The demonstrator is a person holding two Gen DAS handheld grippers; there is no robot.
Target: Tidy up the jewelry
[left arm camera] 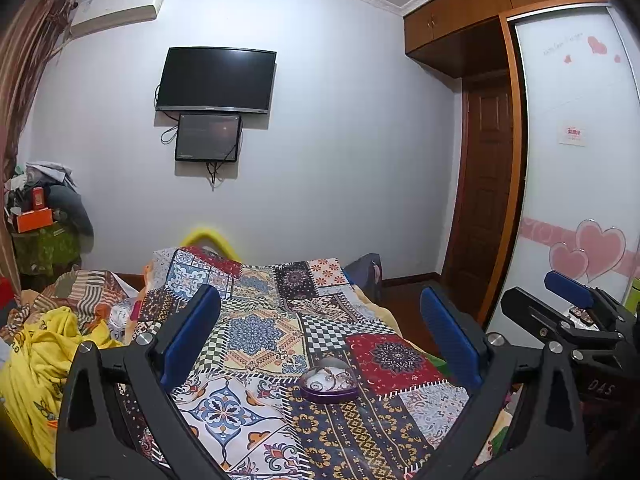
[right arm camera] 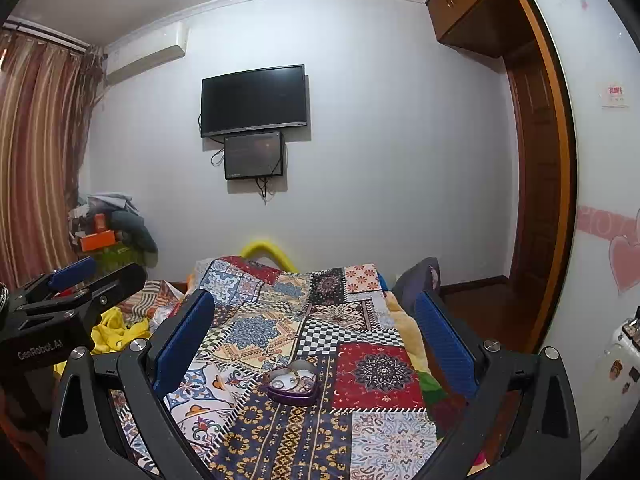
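A purple heart-shaped jewelry box (left arm camera: 329,382) with a clear domed lid sits on the patchwork bedspread (left arm camera: 256,336); jewelry shows through the lid. It also shows in the right wrist view (right arm camera: 293,383). My left gripper (left arm camera: 320,336) is open, its blue pads wide apart, held above and short of the box. My right gripper (right arm camera: 314,340) is open too, also short of the box. Each gripper shows at the edge of the other's view: the right one (left arm camera: 568,292) and the left one (right arm camera: 72,274).
Crumpled yellow cloth (left arm camera: 44,356) and striped bedding lie left of the bedspread. A wall TV (left arm camera: 216,80), a wardrobe with heart decals (left arm camera: 580,200) and a wooden door (left arm camera: 486,192) stand beyond. A white suitcase (right arm camera: 616,364) is at the right.
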